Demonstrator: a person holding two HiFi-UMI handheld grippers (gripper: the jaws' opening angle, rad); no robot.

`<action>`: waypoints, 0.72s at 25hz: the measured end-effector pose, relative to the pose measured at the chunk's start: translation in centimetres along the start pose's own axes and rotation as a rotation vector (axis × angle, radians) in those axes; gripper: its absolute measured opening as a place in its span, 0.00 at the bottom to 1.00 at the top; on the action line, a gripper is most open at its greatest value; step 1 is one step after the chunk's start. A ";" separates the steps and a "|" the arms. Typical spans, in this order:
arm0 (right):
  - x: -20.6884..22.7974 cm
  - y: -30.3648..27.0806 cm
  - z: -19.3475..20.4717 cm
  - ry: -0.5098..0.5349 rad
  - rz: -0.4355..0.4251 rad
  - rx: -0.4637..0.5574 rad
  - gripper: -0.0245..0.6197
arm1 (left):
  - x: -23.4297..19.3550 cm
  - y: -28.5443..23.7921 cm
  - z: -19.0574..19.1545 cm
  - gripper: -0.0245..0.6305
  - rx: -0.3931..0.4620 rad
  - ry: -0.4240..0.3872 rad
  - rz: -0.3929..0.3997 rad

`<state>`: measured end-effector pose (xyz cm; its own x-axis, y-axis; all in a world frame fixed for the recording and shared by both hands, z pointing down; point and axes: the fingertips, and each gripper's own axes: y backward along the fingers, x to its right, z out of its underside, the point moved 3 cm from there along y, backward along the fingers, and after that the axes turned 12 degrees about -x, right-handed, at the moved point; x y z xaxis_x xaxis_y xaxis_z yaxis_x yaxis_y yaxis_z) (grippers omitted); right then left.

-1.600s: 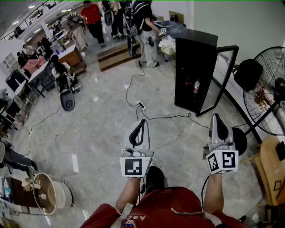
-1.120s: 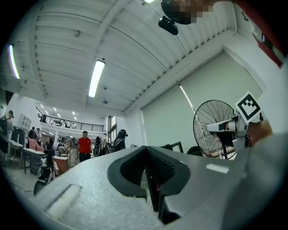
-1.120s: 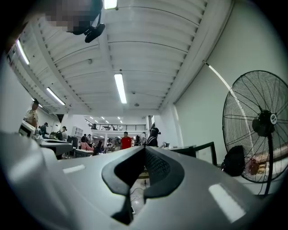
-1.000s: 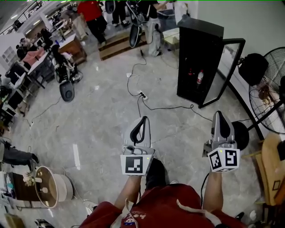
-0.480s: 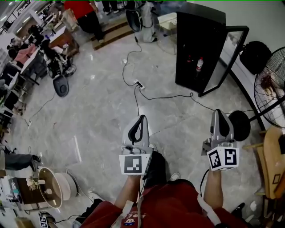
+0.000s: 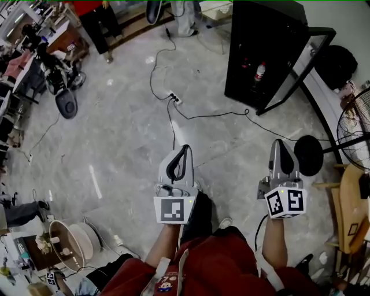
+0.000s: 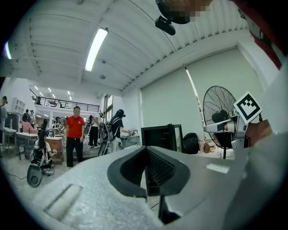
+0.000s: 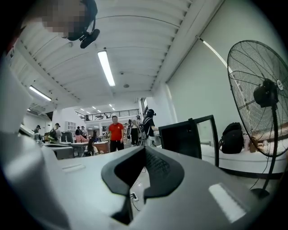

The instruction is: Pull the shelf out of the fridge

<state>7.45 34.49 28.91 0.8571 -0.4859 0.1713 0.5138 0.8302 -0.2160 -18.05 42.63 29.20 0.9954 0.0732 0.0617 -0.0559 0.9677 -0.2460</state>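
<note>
The black fridge [image 6: 254, 52] stands on the floor ahead to the right, its glass door [image 6: 296, 68] swung open. A red-capped bottle [image 6: 259, 71] stands inside; the shelf under it is too dark to make out. My left gripper [image 6: 184, 150] and right gripper [image 6: 277, 144] are held side by side over the floor, well short of the fridge, both shut with nothing in them. The fridge [image 7: 162, 134] appears beyond the closed left gripper [image 7: 145, 149] in the left gripper view. In the right gripper view the fridge [image 8: 182, 139] stands behind the closed right gripper [image 8: 145, 150].
A power strip [image 6: 173, 99] and a cable [image 6: 214, 115] lie on the floor in front of the fridge. A standing fan [image 6: 356, 136] with a round base [image 6: 309, 155] is at the right, by wooden furniture [image 6: 351, 214]. People [image 6: 98, 17] and desks are at the far left.
The fridge has come nearer and higher in the head view as the person walks toward it. Both grippers stay shut and keep their places side by side.
</note>
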 end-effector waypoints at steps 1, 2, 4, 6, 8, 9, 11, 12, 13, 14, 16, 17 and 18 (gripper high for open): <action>-0.3 -1.0 -0.2 0.001 0.002 -0.001 0.04 | -0.6 -0.8 -0.2 0.04 0.004 -0.003 0.007; -0.6 -2.0 -0.5 0.003 0.003 -0.001 0.04 | -1.3 -1.5 -0.4 0.03 0.010 0.001 0.013; -1.5 -4.1 -1.3 0.009 0.003 0.002 0.04 | -3.0 -2.8 -0.7 0.04 0.010 0.018 0.018; -2.8 -6.2 -2.4 0.019 -0.003 0.008 0.04 | -5.1 -4.0 -1.2 0.03 0.013 0.029 0.019; -4.2 -8.2 -3.5 0.032 -0.012 0.017 0.04 | -7.2 -5.3 -2.0 0.04 0.023 0.030 0.019; -4.7 -9.2 -4.0 0.037 -0.015 0.022 0.04 | -8.2 -5.9 -2.4 0.03 0.030 0.023 0.019; -5.7 -10.9 -5.0 0.041 -0.015 0.034 0.04 | -10.0 -7.1 -3.3 0.04 0.046 -0.006 0.016; -6.1 -11.7 -5.5 0.042 -0.012 0.041 0.04 | -10.8 -7.7 -3.8 0.04 0.053 -0.026 0.013; -6.5 -12.5 -6.0 0.042 -0.009 0.048 0.04 | -11.6 -8.2 -4.2 0.03 0.059 -0.045 0.011; -6.9 -13.2 -6.5 0.042 -0.004 0.057 0.04 | -12.3 -8.6 -4.6 0.04 0.063 -0.052 0.012; -7.7 -14.3 -7.3 0.045 0.006 0.076 0.04 | -13.7 -9.4 -5.2 0.03 0.077 -0.045 0.021; -8.0 -14.7 -7.6 0.048 0.013 0.083 0.04 | -14.2 -9.8 -5.5 0.03 0.087 -0.041 0.026; -8.2 -15.0 -7.9 0.053 0.021 0.088 0.04 | -14.7 -10.2 -5.8 0.03 0.095 -0.035 0.032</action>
<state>-6.99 23.87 23.15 0.8695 -0.4802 0.1157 0.4927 0.8599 -0.1337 -31.61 30.26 25.17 0.9898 0.1109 0.0900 -0.0960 0.9832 -0.1553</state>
